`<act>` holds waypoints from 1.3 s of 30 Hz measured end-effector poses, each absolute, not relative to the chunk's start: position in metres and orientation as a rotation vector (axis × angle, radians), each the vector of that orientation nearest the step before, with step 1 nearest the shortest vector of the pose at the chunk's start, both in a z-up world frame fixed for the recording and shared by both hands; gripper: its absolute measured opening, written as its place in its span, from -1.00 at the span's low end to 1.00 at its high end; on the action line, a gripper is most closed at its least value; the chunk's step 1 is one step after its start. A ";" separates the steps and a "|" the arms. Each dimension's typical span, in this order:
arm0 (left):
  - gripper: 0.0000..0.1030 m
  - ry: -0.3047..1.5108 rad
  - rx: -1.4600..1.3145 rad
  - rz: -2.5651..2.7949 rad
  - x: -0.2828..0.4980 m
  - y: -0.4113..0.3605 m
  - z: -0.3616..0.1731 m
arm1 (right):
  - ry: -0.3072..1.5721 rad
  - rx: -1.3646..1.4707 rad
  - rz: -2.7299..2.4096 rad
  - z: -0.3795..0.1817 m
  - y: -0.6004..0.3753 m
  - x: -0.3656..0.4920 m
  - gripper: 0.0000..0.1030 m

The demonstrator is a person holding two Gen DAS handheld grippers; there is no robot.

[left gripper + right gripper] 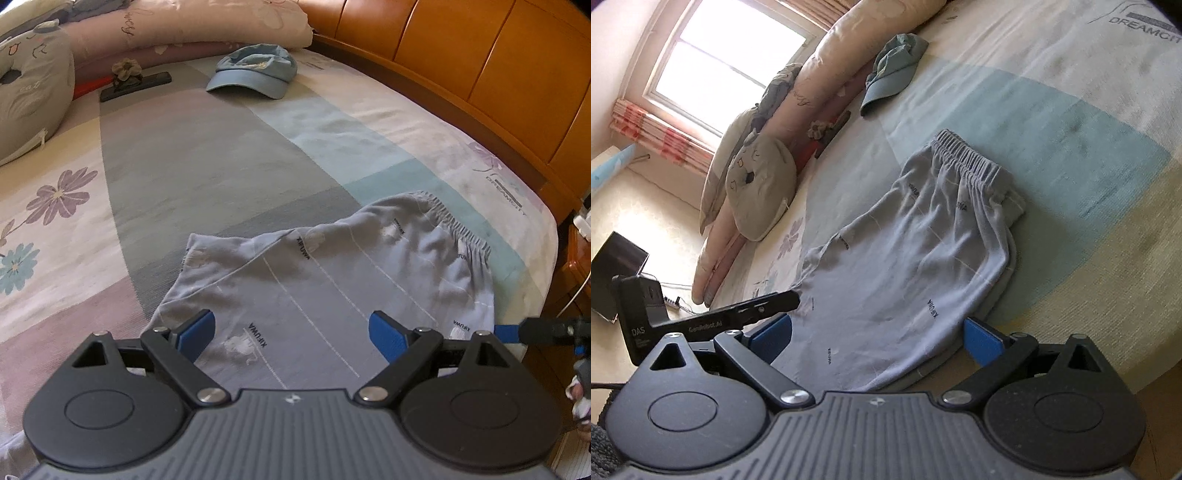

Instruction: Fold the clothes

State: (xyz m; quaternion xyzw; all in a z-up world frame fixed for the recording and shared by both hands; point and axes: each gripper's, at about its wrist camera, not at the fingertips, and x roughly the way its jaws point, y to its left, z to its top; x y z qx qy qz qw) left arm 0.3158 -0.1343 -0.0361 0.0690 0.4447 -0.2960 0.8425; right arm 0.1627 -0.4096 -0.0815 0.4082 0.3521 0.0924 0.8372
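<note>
Light grey-blue shorts with thin white lines and an elastic waistband lie flat on the bed, seemingly folded in half lengthwise. My left gripper hovers over their near end, open, with nothing between its blue pads but the cloth lying below. My right gripper is also open, over the near edge of the shorts. One black finger of the left gripper shows in the right wrist view, reaching to the left edge of the cloth. A blue finger of the right gripper shows at the right in the left wrist view.
A blue cap lies further up the patchwork bedsheet. Pillows and a rolled quilt line the far side. A wooden headboard borders the bed. A window and a laptop on the floor show in the right wrist view.
</note>
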 end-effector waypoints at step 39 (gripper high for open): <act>0.75 0.929 0.206 -0.574 0.299 -0.091 -0.043 | 0.740 0.570 0.095 -0.064 -0.410 0.202 0.95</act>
